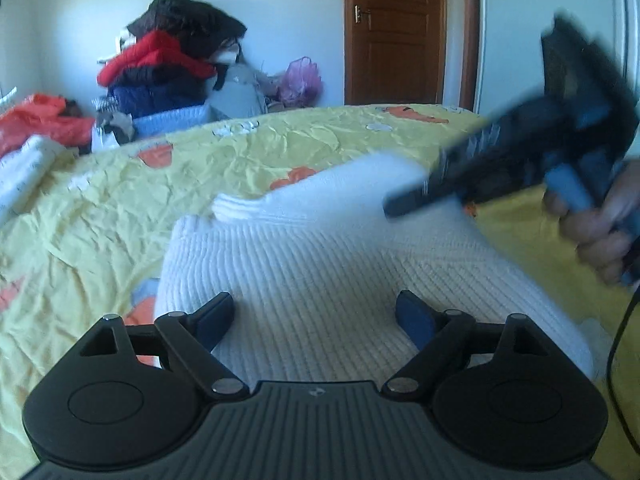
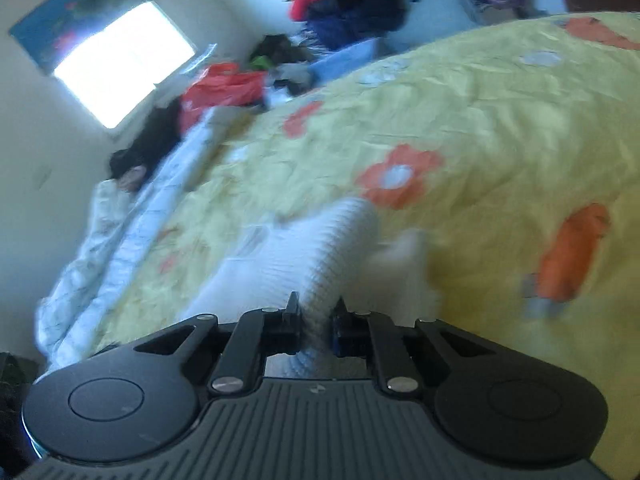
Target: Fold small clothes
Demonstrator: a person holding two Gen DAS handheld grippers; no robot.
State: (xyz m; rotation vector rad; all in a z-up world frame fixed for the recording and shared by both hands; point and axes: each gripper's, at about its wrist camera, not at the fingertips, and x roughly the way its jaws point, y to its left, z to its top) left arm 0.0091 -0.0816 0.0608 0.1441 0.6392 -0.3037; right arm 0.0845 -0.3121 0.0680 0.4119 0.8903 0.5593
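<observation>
1. One white ribbed knit garment [image 1: 320,264], small, spread on yellow flowered bedcover [image 1: 120,208]; near end directly under left gripper [image 1: 316,320], far end reaching toward the middle of the bed.
2. Left gripper: jaws spread wide, nothing between them, poised over the near part of the knit; contact with fabric not discernible.
3. Right gripper [image 2: 316,320]: jaws pinched nearly together on a bunched fold of the white knit, fabric trailing forward from the pads onto the bedcover.
4. Long axis of garment: roughly from near edge away toward far side of bed, in left wrist view; ribbing running crosswise to slightly diagonal. Narrower ribbed end [image 1: 236,208], possibly a cuff or collar, pointing away and to the left; blurred, so identity uncertain.
5. Risk, slippage: thin pinch of loose knit in right jaws; quick pull likely to draw fabric out of the pads.
6. Risk, dragging: only one end held, other end unpinned; lifting or sweeping likely to haul the whole piece across the bedcover, not fold it.
7. Risk, crooked fold: single-point grip near one edge; carried-over layer liable to land skewed or bunched.
8. Risk, collision: both grippers close over the same small piece.
</observation>
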